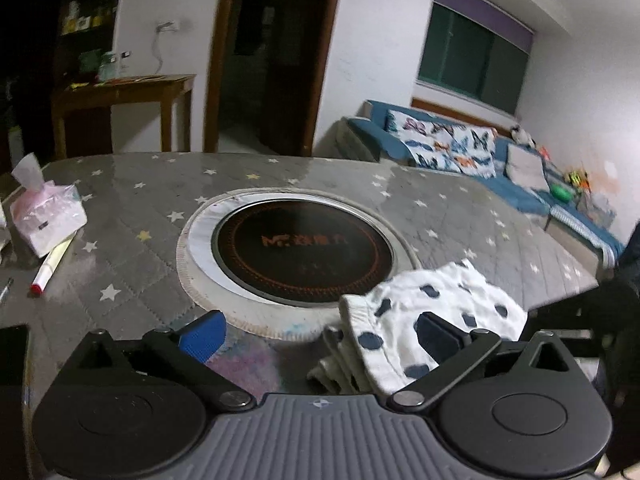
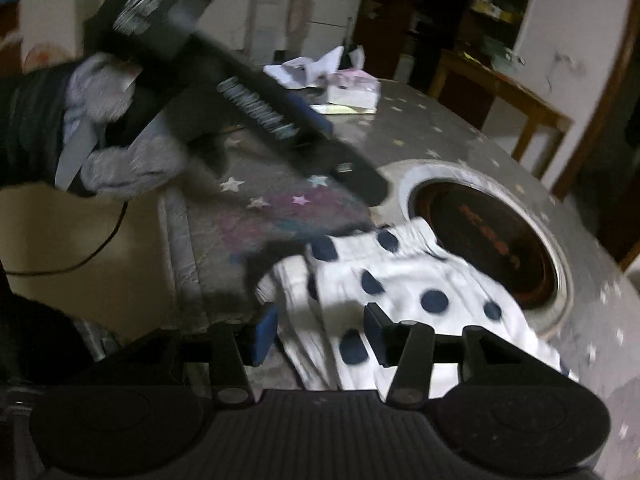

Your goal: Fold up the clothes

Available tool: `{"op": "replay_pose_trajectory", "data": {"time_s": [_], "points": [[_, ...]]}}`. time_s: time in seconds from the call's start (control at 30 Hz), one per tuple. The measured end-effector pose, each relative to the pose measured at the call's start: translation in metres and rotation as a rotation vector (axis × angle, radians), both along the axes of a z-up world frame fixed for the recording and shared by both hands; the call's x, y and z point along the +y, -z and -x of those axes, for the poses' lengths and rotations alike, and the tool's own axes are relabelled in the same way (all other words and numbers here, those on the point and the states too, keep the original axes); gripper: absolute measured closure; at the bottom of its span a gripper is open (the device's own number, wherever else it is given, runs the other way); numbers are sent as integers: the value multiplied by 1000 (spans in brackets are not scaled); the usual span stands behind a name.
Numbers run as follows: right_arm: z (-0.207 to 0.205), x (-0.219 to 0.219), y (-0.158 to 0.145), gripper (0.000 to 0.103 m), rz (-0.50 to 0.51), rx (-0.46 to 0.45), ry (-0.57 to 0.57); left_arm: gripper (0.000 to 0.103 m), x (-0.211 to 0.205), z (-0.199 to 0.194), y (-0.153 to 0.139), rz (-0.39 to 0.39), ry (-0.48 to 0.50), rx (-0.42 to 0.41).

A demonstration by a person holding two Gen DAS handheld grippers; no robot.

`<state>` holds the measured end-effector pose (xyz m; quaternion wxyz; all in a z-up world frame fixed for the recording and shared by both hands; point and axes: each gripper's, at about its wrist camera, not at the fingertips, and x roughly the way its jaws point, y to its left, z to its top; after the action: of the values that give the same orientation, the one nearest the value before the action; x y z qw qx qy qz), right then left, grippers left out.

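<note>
Spotted garment (image 1: 432, 312) lies folded in layers on near right of table (image 1: 132, 208), just beside round burner (image 1: 302, 250). My left gripper (image 1: 320, 332) spread wide, empty; right gripper (image 2: 322, 330) also apart, nothing held. Risk: finger snags top layer, fold springs open.

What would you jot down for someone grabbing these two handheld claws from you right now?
Left gripper: open, holding nothing, raised over the table.
Right gripper: open, fingers either side of the garment's near edge.
Polka-dot garment: lying bunched, in layers, on the star-patterned table cover beside the round hotplate.
Done: looks partly folded.
Left: probably tidy or finish the fold.
</note>
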<state>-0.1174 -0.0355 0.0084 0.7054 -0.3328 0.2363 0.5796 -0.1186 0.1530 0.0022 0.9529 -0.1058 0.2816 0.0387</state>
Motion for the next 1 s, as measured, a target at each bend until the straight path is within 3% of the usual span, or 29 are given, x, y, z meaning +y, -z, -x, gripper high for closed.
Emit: {"op": "replay_pose_trajectory", "data": {"time_s": [0.1,0.4,0.53,0.77,1.0], "points": [[12,8,4,49,15,-58,-38,0,5,1,1,44,-10,-12],[35,27,28,49,78,-214,-71,0,7,5,11,111,-35,49],[41,31,38,51,75,-270,-63,0,11,6,17,224,-37,70],[27,26,24,78,-14,-201,9,0,15,1,28,407,-66,105],[17,15,10,85,-95,-162,65,0,19,-7,38,597,-101,119]]}}
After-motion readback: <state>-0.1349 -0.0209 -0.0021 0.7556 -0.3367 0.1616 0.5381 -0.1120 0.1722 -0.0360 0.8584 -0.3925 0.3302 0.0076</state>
